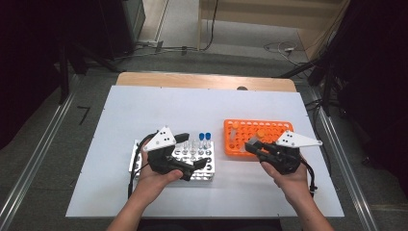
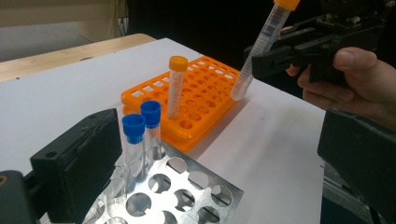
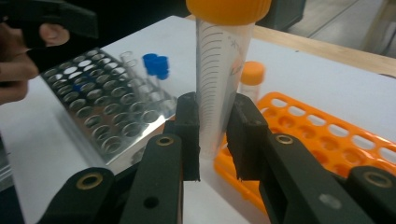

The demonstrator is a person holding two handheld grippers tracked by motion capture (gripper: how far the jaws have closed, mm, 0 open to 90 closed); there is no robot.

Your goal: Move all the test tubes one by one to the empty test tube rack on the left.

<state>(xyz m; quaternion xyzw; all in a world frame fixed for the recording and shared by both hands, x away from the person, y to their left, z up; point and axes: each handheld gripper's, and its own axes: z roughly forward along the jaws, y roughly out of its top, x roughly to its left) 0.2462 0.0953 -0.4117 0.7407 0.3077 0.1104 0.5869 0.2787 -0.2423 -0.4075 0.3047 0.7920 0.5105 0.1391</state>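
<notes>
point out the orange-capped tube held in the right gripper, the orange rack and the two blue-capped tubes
orange-capped tube (image 3: 219, 84): right gripper view, clear graduated body above the jaws
orange rack (image 2: 205, 95): left gripper view, holed top face
blue-capped tubes (image 2: 134, 127): left gripper view, nearer tube's blue cap

I see the white tabletop carrying a metal rack left and an orange rack right.
</notes>
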